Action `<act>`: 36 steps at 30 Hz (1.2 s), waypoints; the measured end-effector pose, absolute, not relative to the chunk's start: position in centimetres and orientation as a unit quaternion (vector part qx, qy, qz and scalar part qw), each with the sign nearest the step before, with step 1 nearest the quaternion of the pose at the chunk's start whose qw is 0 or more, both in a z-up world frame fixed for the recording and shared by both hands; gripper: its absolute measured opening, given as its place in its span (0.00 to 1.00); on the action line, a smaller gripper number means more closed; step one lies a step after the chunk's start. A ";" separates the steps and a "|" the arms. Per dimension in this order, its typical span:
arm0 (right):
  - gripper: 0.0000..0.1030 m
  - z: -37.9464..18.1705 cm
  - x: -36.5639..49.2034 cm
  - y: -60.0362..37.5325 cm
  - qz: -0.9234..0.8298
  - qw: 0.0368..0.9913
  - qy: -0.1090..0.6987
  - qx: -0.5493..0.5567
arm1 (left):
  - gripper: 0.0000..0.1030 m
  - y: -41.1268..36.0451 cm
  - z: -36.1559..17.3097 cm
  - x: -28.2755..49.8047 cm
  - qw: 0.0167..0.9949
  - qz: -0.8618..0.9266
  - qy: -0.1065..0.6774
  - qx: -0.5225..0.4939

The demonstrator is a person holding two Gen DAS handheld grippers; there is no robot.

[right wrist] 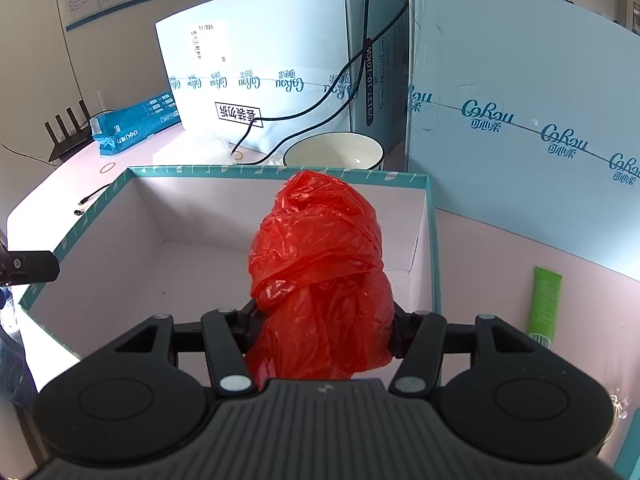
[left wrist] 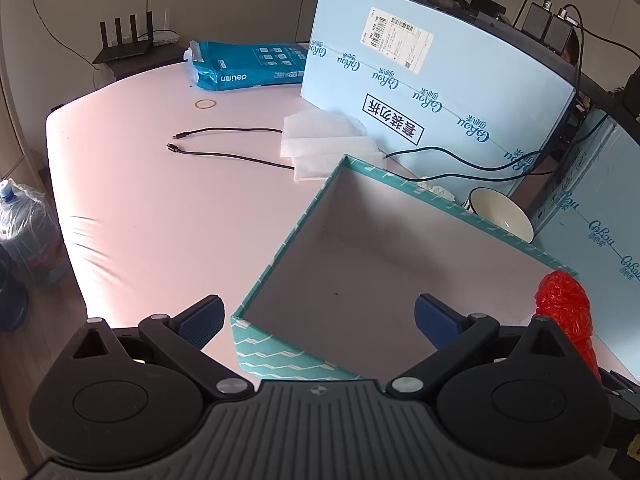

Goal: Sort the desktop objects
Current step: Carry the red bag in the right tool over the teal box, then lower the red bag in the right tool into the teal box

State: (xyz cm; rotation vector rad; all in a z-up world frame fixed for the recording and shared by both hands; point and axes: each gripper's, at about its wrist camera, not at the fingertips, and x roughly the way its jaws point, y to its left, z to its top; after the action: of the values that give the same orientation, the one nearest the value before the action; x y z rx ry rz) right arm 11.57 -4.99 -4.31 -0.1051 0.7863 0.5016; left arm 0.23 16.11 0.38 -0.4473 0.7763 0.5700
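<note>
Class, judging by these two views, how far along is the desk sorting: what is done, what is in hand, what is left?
Done: nothing visible; the teal box looks empty. In hand: the right gripper grips a red bag over the box; the left gripper is open, empty. Left: the cable, rubber band, green tube and bowl lie outside.

A bright red plastic bag (right wrist: 320, 264) is seen against the white inside of a box (right wrist: 434, 240) whose teal outside is patterned with white zigzags. A green tube (right wrist: 545, 300) is seen on the pale pink table (left wrist: 160, 208)
</note>
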 end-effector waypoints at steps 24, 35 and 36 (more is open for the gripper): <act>0.58 -4.8 12.0 -3.6 0.237 0.892 0.383 -0.044 | 0.99 17.5 0.1 1.1 0.864 0.264 0.375 -0.206; 0.58 -4.8 11.1 -2.4 0.224 0.899 0.373 -0.037 | 0.99 18.6 -0.1 1.3 0.874 0.237 0.374 -0.199; 0.58 -4.8 11.0 -2.3 0.223 0.900 0.373 -0.035 | 0.99 18.7 -0.1 1.3 0.875 0.235 0.374 -0.199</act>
State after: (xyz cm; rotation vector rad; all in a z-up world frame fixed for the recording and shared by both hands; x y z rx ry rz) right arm 10.98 -2.33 -4.82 -0.0719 0.7725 0.4611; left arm 1.31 18.73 -0.13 -0.4150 0.7802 0.4915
